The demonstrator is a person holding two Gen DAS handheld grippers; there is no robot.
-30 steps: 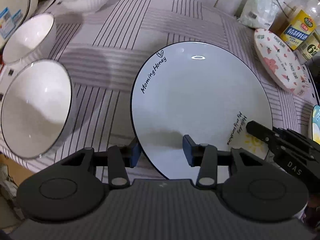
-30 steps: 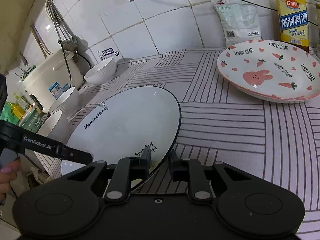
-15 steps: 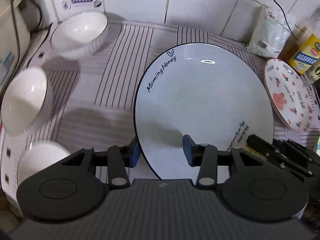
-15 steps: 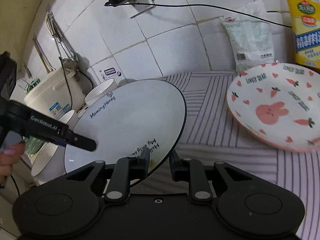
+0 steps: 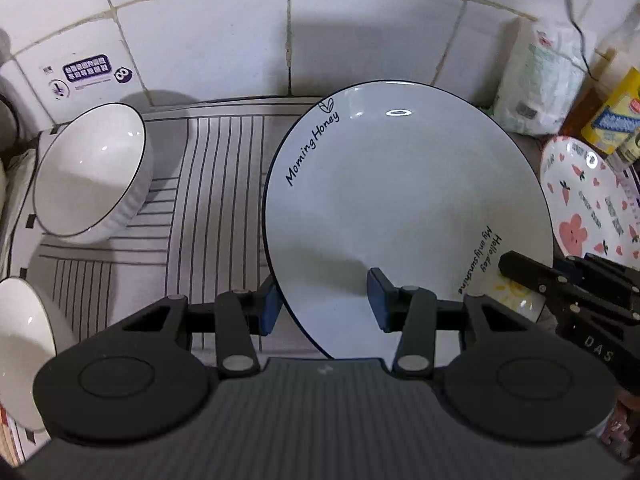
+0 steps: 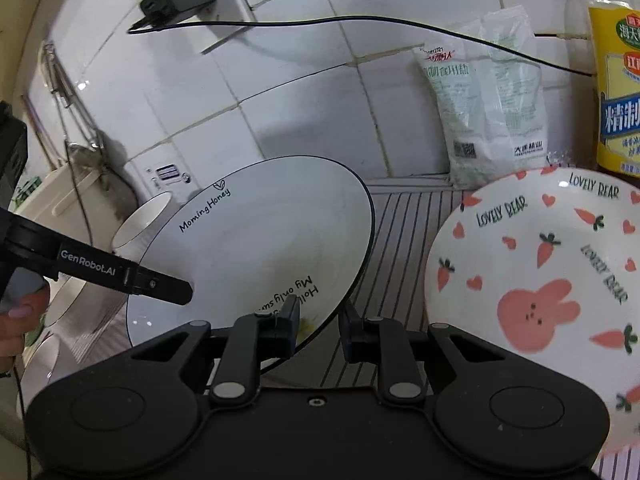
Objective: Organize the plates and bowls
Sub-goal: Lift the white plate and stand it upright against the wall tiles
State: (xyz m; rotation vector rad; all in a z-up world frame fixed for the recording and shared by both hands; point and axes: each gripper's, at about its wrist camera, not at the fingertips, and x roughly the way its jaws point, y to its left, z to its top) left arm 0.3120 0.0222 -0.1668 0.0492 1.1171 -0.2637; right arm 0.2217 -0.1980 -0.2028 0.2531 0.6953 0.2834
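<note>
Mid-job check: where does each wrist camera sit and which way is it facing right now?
Left wrist: on the left gripper, looking steeply down at the white plate whose rim is between its fingers, bowls to its left; the right gripper's fingers enter lower right.
Right wrist: on the right gripper, looking less steeply toward the tiled wall, clamped on the same plate's edge; a hand and the left gripper show at left.
Shared: the white plate, the bunny plate, the wall.

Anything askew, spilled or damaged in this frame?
Nothing spilled or broken. The white plate is held tilted off the counter between left gripper and right gripper, which fits carrying it.
</note>
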